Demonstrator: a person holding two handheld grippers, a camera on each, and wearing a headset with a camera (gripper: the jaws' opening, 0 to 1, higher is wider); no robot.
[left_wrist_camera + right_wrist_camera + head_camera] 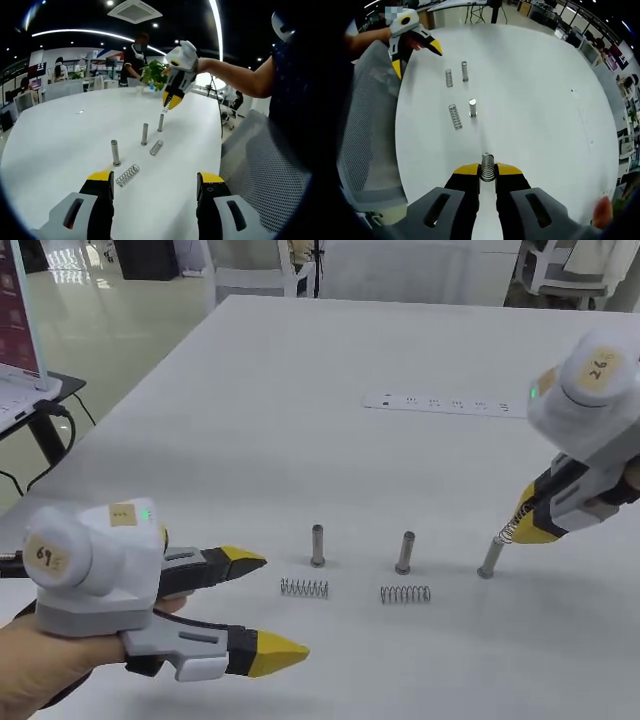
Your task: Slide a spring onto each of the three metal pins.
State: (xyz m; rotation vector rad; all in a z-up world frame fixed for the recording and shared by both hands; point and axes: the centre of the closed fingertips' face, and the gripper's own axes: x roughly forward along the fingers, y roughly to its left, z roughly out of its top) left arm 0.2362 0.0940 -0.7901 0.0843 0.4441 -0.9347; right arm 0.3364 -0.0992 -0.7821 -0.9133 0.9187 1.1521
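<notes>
Three metal pins stand upright on the white table: left pin [318,545], middle pin [406,552], right pin [491,556]. Two springs lie flat in front of them, one [304,588] by the left pin and one [405,594] by the middle pin. My right gripper [527,521] is shut on a third spring [510,528], whose lower end sits at the top of the right pin. From the right gripper view that spring [488,166] pokes out between the fingers. My left gripper [265,607] hangs open at the near left, holding nothing.
A white power strip [444,404] lies across the table behind the pins. A grey mesh chair [270,170] stands at the table's near edge. A desk with a laptop [20,350] sits off the table's left side. People stand in the background office.
</notes>
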